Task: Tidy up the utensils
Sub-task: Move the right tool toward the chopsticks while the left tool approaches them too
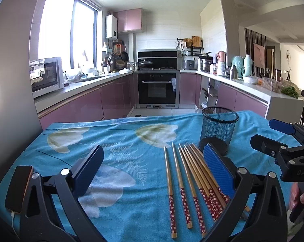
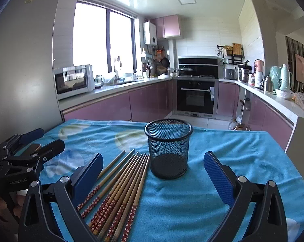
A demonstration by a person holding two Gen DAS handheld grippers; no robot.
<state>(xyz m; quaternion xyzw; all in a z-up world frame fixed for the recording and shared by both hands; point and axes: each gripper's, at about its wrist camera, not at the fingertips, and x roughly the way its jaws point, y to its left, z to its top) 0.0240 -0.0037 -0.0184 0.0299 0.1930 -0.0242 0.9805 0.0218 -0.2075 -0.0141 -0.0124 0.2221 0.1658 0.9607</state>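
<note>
Both jaws are spread wide and hold nothing: your left gripper [image 1: 152, 173] and right gripper [image 2: 154, 178] hover above the bench. Nearest, the chopsticks [image 2: 119, 189] lie fanned on the cloth; light, stiff, slippery, so pinch one mid-shaft. Beyond stands the empty mesh cup [image 2: 168, 148].

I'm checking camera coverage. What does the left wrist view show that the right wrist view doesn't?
Only the left wrist view shows a phone lying flat at the table's left edge, with its cable. Only the right wrist view shows inside the mesh cup: it holds nothing. Both show the chopsticks lying on the blue cloth beside the cup, and both grippers open.
</note>
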